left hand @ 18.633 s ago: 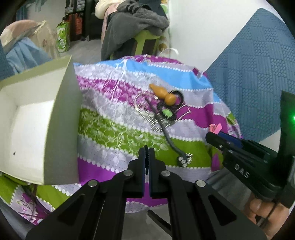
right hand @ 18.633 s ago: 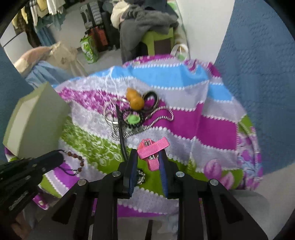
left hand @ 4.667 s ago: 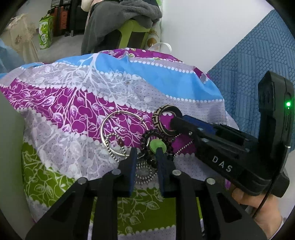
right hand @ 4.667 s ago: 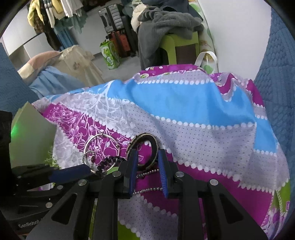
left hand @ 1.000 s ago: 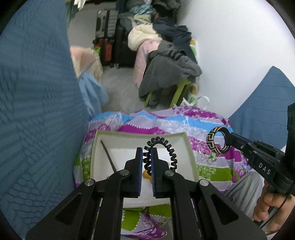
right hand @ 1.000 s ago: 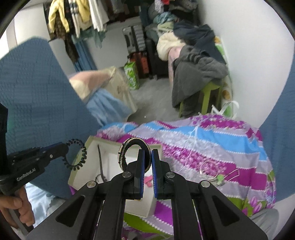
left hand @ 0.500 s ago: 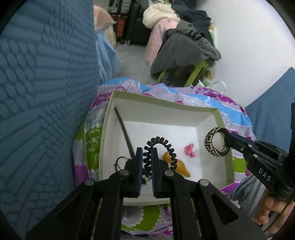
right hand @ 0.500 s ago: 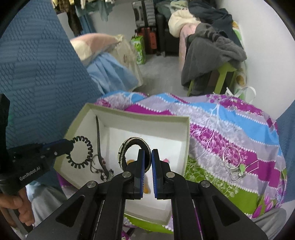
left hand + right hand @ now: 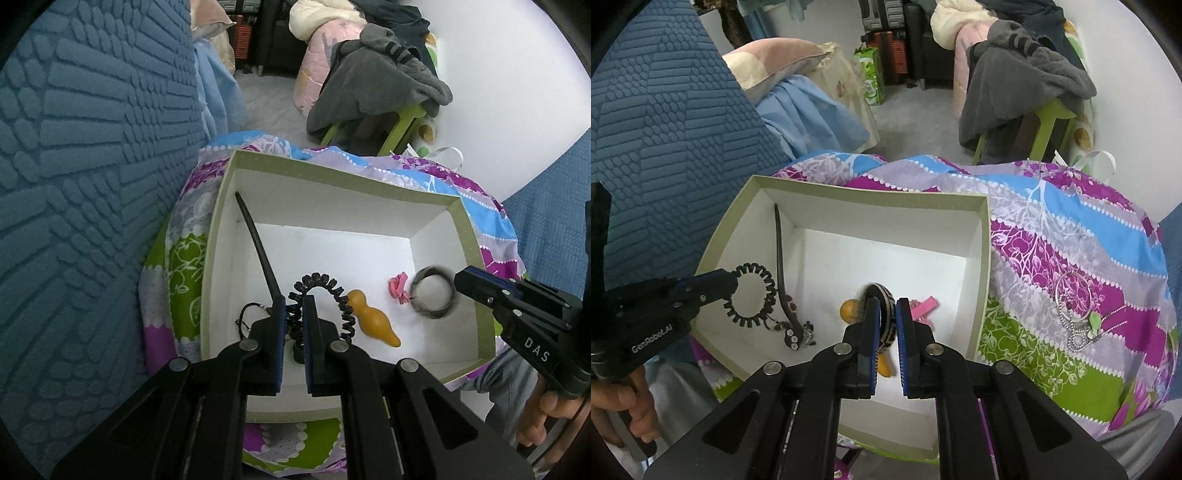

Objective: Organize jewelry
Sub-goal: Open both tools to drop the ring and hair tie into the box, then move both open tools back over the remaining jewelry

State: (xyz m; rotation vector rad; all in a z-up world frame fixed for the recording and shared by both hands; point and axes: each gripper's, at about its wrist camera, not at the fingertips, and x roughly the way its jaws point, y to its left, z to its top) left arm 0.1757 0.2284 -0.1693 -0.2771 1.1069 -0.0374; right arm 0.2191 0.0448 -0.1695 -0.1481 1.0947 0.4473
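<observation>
Left gripper [image 9: 294, 317] poised above the near-left part of the pale green box [image 9: 343, 181], jaws slightly parted yet the black coil hair tie [image 9: 325, 295] caught between them and arching up and to the right of the tips. Just left of those jaws, a dark hair stick [image 9: 258, 251] leaning along the box's left wall, with a small black beaded bracelet [image 9: 245, 317] at its lower end. Right of the jaws on the white floor: an orange gourd-shaped piece [image 9: 373, 319], then a pink clip [image 9: 399, 287]. Right gripper [image 9: 885, 321] above the box centre, jaws narrowly apart, the patterned bangle [image 9: 882, 314] blurred in the gap between them; whether gripped or just let go, cannot tell. In the left view, the same bangle blurred just off the right gripper's tip, apart from it. Well right of the right jaws, out on the striped floral cloth [image 9: 1071, 240], silver bangles and a chain [image 9: 1078, 314] lying in a small heap.
</observation>
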